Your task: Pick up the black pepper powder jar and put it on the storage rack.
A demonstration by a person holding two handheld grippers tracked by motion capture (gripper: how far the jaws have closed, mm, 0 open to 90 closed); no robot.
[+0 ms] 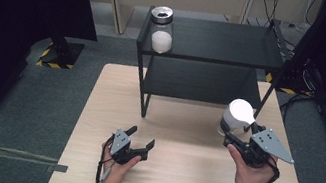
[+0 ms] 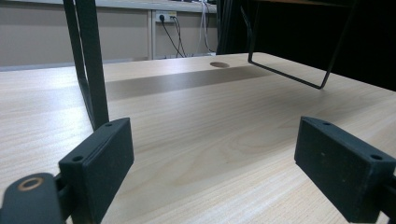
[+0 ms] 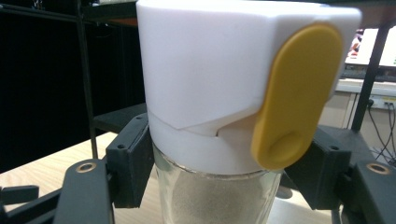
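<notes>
Right gripper view – right gripper (image 3: pixel 217 186) clamped on glass jar (image 3: pixel 219 196), apparently lifted; left gripper (image 2: pixel 212 168) wide open, empty.

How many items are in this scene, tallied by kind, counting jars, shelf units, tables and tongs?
Jars: 2, one with a metal lid on the shelf's top level, one with a white lid gripped by the right tongs
Shelf units: 1, black
Tables: 1, wooden
Tongs: 2, counting the left tongs, open over the table
Total: 6
</notes>
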